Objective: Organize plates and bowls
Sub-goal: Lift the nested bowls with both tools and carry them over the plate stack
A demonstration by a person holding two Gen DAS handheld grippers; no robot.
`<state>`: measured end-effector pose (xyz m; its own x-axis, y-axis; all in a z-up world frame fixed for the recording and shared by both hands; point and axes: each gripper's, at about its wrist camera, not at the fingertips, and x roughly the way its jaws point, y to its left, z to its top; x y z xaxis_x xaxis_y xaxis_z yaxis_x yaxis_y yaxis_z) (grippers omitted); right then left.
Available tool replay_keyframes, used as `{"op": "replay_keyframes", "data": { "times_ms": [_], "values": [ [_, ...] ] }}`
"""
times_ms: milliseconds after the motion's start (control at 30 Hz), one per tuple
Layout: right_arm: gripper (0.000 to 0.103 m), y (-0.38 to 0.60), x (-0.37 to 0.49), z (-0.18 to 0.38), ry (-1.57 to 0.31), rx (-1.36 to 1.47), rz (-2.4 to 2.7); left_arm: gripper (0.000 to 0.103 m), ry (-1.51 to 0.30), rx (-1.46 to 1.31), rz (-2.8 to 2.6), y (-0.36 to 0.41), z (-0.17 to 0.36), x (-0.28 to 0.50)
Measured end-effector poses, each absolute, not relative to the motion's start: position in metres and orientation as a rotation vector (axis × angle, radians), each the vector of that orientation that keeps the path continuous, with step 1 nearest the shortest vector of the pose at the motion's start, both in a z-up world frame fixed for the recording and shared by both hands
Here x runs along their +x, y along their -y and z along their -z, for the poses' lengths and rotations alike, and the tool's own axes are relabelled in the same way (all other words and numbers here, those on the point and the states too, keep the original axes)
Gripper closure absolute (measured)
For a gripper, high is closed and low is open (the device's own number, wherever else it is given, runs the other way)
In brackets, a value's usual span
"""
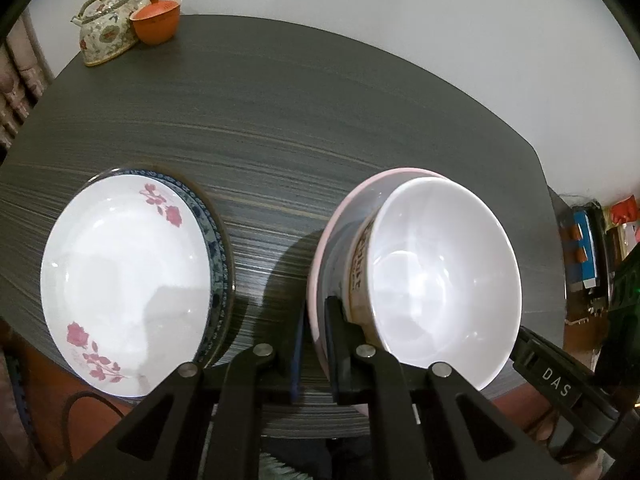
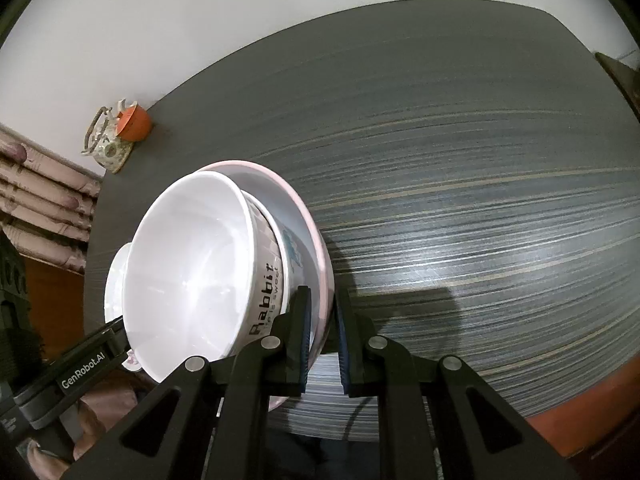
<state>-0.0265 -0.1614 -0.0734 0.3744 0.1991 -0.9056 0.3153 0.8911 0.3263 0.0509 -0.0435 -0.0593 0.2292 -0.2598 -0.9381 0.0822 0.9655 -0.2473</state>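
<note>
Teapot: far left corner of table, touching orange cup.
Plates: stacked, near left.
Left hand-held gripper: clamped on pink bowl's left rim.
White bowl: nested inside pink bowl.
Right hand-held gripper: clamped on the pink bowl's right rim.
</note>
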Motion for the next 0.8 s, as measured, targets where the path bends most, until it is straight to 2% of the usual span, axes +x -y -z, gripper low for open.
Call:
{"op": "replay_keyframes", "data": {
  "times_ms": [800],
  "values": [
    [0.09,0.126,-0.014,0.034,-1.173,0.413,-0.035,0.095,-1.24,-0.224,0.112,-0.023,0.022,0.048]
  ]
}}
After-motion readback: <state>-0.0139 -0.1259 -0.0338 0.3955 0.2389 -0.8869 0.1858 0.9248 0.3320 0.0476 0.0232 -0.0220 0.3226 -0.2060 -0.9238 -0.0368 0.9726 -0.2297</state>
